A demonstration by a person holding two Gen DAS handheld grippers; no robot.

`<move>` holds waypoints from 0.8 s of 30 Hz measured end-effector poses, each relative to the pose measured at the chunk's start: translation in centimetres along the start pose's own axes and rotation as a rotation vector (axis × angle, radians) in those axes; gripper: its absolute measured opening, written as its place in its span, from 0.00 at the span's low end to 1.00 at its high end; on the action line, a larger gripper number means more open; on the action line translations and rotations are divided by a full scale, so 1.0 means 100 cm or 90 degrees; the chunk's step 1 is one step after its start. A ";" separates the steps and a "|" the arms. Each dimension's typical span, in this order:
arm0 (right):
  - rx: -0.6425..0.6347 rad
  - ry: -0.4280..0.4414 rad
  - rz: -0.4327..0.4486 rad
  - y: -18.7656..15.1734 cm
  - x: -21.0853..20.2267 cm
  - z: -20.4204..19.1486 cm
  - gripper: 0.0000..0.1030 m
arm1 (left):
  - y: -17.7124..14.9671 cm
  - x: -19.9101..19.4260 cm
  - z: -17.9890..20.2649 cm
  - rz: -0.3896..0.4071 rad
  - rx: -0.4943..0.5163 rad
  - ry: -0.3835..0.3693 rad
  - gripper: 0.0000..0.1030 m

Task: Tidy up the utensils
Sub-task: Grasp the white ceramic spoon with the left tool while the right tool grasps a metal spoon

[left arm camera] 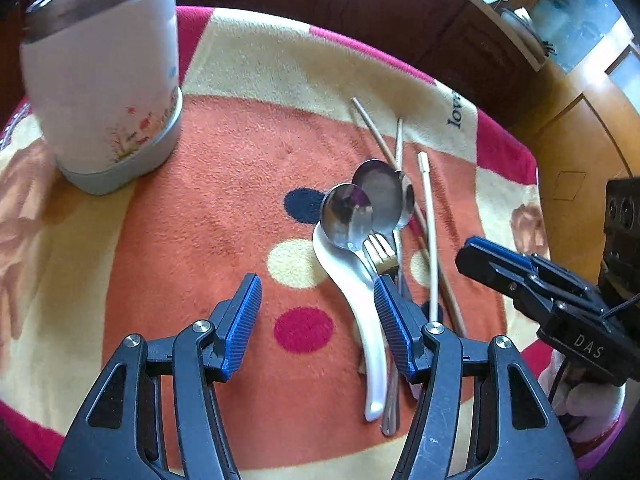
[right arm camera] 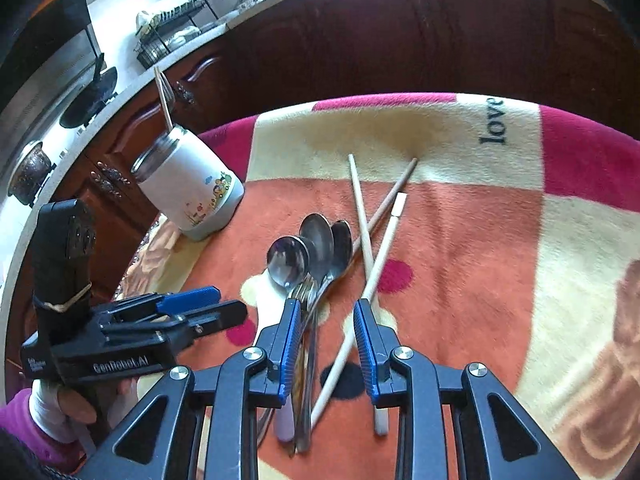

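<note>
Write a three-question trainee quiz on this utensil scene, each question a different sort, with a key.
1. True or false: the white spoon lies under a metal spoon.
2. Where is the jar relative to the utensil pile, in the left wrist view? A) left B) right
3. Fill in: a chopstick already stands in the ____.

Key: 1 true; 2 A; 3 jar.

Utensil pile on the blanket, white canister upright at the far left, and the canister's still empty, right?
Not empty: the right wrist view shows chopsticks already sticking out of the canister. The rest holds: the utensil pile lies on the blanket, canister upright at the far left.
</note>
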State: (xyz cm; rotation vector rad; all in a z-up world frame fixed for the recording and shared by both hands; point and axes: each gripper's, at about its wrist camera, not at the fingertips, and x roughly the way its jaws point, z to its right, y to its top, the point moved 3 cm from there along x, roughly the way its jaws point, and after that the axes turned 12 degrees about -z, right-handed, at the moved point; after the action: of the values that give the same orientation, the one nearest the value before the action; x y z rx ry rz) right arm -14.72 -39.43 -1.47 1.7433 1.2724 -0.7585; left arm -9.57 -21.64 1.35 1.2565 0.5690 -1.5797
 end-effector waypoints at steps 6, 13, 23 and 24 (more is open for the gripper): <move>0.006 0.028 -0.009 0.015 0.012 0.002 0.26 | 0.011 0.010 -0.003 -0.008 0.010 -0.002 0.51; -0.020 0.025 -0.024 0.035 0.030 -0.002 0.24 | 0.020 0.013 -0.002 -0.024 0.039 0.007 0.36; -0.053 0.017 -0.050 0.055 0.053 -0.005 0.23 | 0.026 0.015 0.004 -0.044 0.084 0.002 0.36; -0.052 0.021 -0.051 0.056 0.054 -0.005 0.18 | 0.026 0.016 0.005 -0.044 0.091 0.005 0.36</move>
State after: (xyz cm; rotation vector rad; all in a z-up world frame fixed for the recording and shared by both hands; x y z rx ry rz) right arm -7.70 -37.37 -4.23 1.6536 1.3832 -0.7148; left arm -7.43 -23.77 0.58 1.3623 0.5163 -1.6994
